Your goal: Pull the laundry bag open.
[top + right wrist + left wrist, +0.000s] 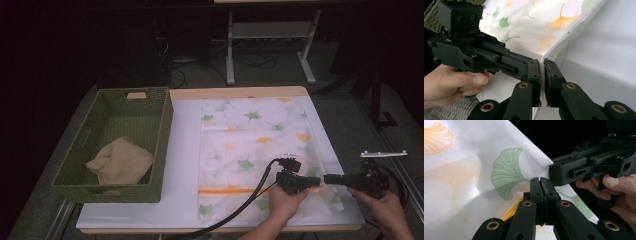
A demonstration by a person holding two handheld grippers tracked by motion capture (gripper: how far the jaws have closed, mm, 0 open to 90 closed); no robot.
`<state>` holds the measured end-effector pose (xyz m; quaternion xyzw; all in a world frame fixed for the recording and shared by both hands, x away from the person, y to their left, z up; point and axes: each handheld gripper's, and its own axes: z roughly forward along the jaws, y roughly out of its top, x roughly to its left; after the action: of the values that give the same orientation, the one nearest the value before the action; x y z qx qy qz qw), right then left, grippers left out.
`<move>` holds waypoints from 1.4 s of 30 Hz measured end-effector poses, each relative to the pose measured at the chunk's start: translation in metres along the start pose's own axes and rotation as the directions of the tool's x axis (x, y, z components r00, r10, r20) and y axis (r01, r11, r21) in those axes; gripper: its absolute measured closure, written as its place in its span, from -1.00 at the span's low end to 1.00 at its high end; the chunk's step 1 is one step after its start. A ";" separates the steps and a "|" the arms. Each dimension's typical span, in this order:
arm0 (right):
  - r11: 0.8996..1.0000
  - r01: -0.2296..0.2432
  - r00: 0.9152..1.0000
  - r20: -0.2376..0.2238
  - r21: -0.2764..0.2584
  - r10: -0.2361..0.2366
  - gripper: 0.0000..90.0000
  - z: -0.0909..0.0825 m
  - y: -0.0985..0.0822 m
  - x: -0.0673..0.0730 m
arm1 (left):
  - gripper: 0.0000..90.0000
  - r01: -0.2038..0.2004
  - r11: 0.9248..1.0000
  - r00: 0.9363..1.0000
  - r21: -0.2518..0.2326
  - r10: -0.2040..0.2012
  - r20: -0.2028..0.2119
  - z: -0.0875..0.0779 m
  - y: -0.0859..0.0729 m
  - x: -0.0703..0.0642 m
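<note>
Thin leaf-print cloth (pixel 252 145) lies at the desk's near right corner; our left gripper (pixel 541 182) and right gripper (pixel 542 65) both pinch its edge. Uneven pulling could slip or tear it.

The basket (pixel 117 145), holding a cloth (pixel 120 161), sits left of the sheet (pixel 250 140).

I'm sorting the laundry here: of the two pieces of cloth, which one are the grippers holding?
The white leaf-print cloth spread flat on the table; the left gripper and right gripper pinch its near right edge. The plain beige cloth lies crumpled in the green basket, untouched.
</note>
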<state>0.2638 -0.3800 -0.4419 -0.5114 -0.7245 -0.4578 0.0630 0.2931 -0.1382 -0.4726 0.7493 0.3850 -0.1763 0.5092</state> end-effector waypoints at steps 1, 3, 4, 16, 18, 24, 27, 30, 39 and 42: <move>1.000 -0.002 1.000 0.002 0.000 0.002 0.86 0.000 0.000 0.000 | 0.98 -0.001 1.000 1.000 0.003 0.001 -0.002 0.001 0.000 0.000; 1.000 -0.006 1.000 0.002 -0.002 0.006 0.86 0.000 0.000 -0.001 | 0.99 -0.003 1.000 1.000 0.007 0.003 -0.005 0.002 0.000 0.000; 1.000 -0.007 1.000 0.004 0.000 0.007 0.86 0.000 -0.001 -0.002 | 1.00 -0.010 1.000 1.000 0.011 0.010 -0.009 0.002 0.000 -0.001; 0.999 -0.002 0.997 0.081 0.033 -0.001 0.87 -0.001 0.000 -0.001 | 1.00 -0.055 0.997 0.996 0.050 0.058 -0.072 -0.001 0.005 -0.007; 0.999 -0.001 0.995 0.096 0.040 -0.003 0.88 -0.001 0.000 -0.001 | 1.00 -0.064 0.996 0.994 0.059 0.069 -0.082 -0.002 0.005 -0.007; 0.999 0.003 0.993 0.118 0.038 -0.007 0.88 -0.002 0.000 0.000 | 1.00 -0.076 0.994 0.991 0.079 0.084 -0.105 -0.009 0.006 -0.005; 0.999 0.003 0.992 0.122 0.040 -0.008 0.88 -0.003 0.000 0.000 | 1.00 -0.078 0.993 0.990 0.089 0.088 -0.107 -0.012 0.006 -0.004; 0.999 0.004 0.992 0.123 0.040 -0.009 0.88 -0.003 0.000 0.000 | 1.00 -0.076 0.992 0.991 0.098 0.086 -0.106 -0.015 0.005 -0.001; 0.999 0.007 0.991 0.131 0.041 -0.012 0.88 -0.003 0.000 0.000 | 1.00 -0.086 0.989 0.988 0.123 0.100 -0.117 -0.026 0.005 0.003; 0.999 0.007 0.991 0.136 0.041 -0.012 0.88 -0.003 0.000 0.000 | 1.00 -0.080 0.988 0.987 0.129 0.097 -0.129 -0.029 0.004 0.005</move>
<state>0.2623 -0.3823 -0.4404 -0.5365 -0.7387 -0.4075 0.0216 0.2958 -0.1105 -0.4611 0.8061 0.3730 -0.1257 0.4419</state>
